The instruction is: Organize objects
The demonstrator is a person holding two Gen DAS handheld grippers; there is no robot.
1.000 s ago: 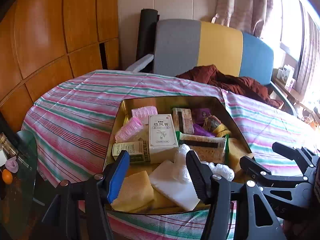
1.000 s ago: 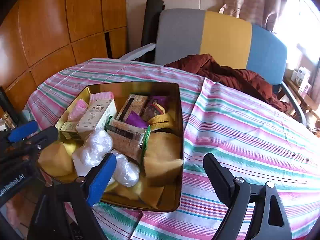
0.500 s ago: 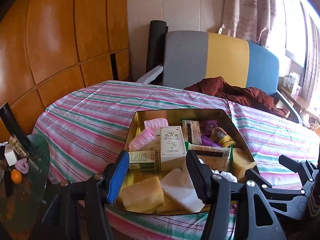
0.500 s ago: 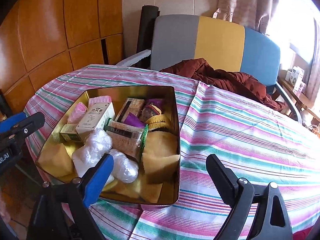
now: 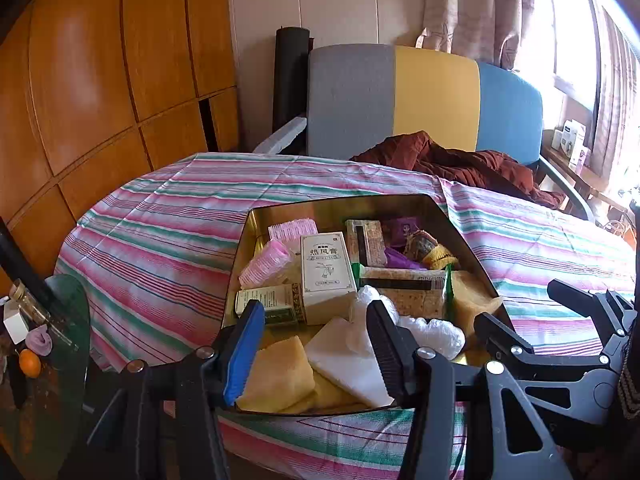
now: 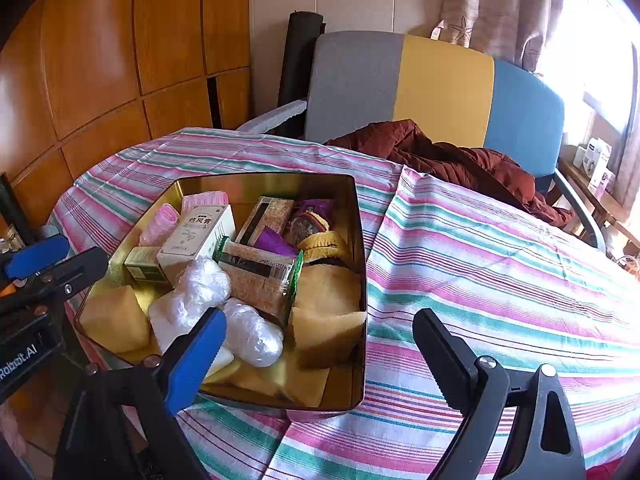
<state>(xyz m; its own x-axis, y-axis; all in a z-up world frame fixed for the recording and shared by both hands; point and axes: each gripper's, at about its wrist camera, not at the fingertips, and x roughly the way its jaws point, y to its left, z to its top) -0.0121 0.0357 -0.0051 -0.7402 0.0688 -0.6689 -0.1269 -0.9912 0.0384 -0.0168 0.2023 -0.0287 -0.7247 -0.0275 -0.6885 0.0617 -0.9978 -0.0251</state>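
Gold metal is showing ahead of both of your claws: the tin (image 6: pixel 356 216) is sitting on the striped tablecloth (image 6: pixel 500 264), packed full. Your left gripper (image 5: pixel 316 344) is hanging released, jaws spread and gripping nothing, just short of the tin's near rim; between its tips a yellow sponge (image 5: pixel 280 372) and a white pad (image 5: pixel 348 356) are lying side by side, touching. Beyond them a white box (image 5: pixel 326 266) with dark lettering is leaning against a small green box (image 5: pixel 272 304), with pink hair rollers (image 5: pixel 266 262) further on to the left. Your right gripper (image 6: pixel 320 352) is likewise hanging released and empty, straddling the tin's near right corner, its blue finger over the tin and its black one over bare cloth. Just past the blue finger two crumpled clear plastic wads (image 6: pixel 252 332) are resting beside a green-edged cracker packet (image 6: pixel 260 276). Far beyond both claws, a grey, yellow and blue chair (image 6: pixel 440 80) is holding a rust-brown jacket (image 6: pixel 460 160)
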